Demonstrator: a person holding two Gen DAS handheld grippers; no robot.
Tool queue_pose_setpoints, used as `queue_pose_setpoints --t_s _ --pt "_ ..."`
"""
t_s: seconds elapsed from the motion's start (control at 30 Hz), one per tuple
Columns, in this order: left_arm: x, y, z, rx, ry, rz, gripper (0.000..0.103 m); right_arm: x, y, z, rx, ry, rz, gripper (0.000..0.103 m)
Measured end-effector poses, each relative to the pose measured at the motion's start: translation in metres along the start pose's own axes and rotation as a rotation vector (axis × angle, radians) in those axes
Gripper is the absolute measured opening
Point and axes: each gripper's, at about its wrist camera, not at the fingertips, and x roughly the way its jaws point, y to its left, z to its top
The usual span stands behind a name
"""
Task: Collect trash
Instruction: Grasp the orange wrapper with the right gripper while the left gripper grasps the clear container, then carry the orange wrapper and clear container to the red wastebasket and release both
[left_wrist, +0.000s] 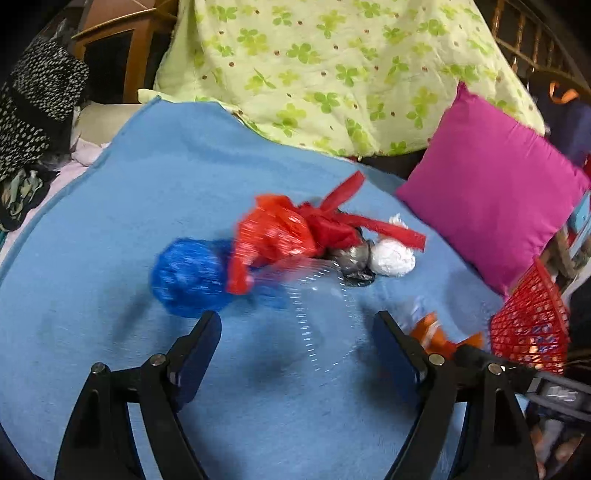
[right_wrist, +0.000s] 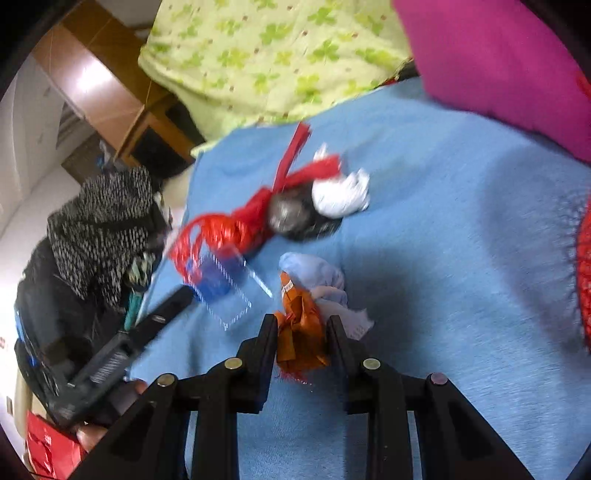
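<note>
Two wrist fisheyes, close, angled down over blue blanket (left_wrist: 147, 184), sharing the trash pile (left_wrist: 295, 236)

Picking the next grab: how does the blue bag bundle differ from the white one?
The blue bundle looks larger than the white bundle. Blue lies at the pile's left end, nearest the open left gripper; white lies at the right end, against a grey bundle. Both are balled-up bags on the blue blanket.

Bare blue blanket (left_wrist: 147, 192) lies open around the trash pile (left_wrist: 288, 236). The pink pillow (left_wrist: 495, 192) and red basket (left_wrist: 532, 332) block the right; the green quilt (left_wrist: 332, 74) blocks behind.
</note>
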Motion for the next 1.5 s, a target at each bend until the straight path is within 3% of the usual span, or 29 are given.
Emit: queue_pose_setpoints --t_s 0.23,0.43,0.5,0.57,0.7,0.73,0.77,0.8,0.83,0.9,1.03,1.1,1.13,1.17,1.27,1.5 --pt "0.030 -0.003 -0.005 -0.094 0.023 0.095 0.084 -0.018 -0.001 0.007 0.014 -0.056 -0.005 0.028" --pt "0.028 0.007 -0.006 -0.127 0.011 0.119 0.082 -0.021 0.000 0.010 0.015 -0.077 -0.005 0.028" --pt "0.026 0.010 -0.007 -0.136 0.022 0.097 0.068 -0.019 -0.002 0.011 0.028 -0.054 0.002 0.028" --pt "0.023 0.010 -0.007 -0.137 0.036 0.063 0.061 -0.015 -0.005 0.011 0.051 -0.024 0.019 0.028" --pt "0.014 0.007 -0.007 -0.083 0.030 0.061 0.058 -0.007 -0.014 0.008 0.085 0.060 0.035 0.033" --pt "0.013 0.007 -0.008 -0.083 0.031 0.053 0.058 -0.006 -0.016 0.006 0.096 0.076 0.044 0.039" --pt "0.010 0.008 -0.008 -0.076 0.030 0.045 0.057 -0.004 -0.018 0.004 0.098 0.095 0.043 0.062" --pt "0.008 0.009 -0.009 -0.068 0.026 0.043 0.056 -0.002 -0.019 0.002 0.094 0.110 0.036 0.075" --pt "0.004 0.010 -0.010 -0.058 0.019 0.042 0.054 -0.002 -0.019 0.000 0.090 0.112 0.030 0.079" --pt "-0.004 0.014 -0.011 -0.044 0.019 0.020 0.051 -0.001 -0.017 -0.005 0.069 0.129 0.036 0.079" --pt "-0.022 0.016 -0.016 0.008 0.000 -0.011 0.051 0.015 -0.020 -0.016 0.067 0.195 -0.035 0.076" --pt "-0.029 0.016 -0.018 0.035 -0.006 -0.026 0.051 0.023 -0.023 -0.020 0.095 0.221 -0.027 0.058" --pt "-0.032 0.015 -0.020 0.051 -0.009 -0.031 0.051 0.027 -0.024 -0.022 0.102 0.237 -0.021 0.043" --pt "-0.033 0.015 -0.020 0.060 -0.011 -0.031 0.051 0.030 -0.024 -0.022 0.100 0.240 -0.027 0.038" --pt "-0.038 0.020 -0.021 0.057 -0.011 -0.063 0.051 0.031 -0.016 -0.022 0.068 0.225 -0.044 0.034" --pt "-0.037 0.024 -0.018 0.048 -0.004 -0.064 0.051 0.006 0.000 -0.008 0.021 0.073 -0.021 0.033"
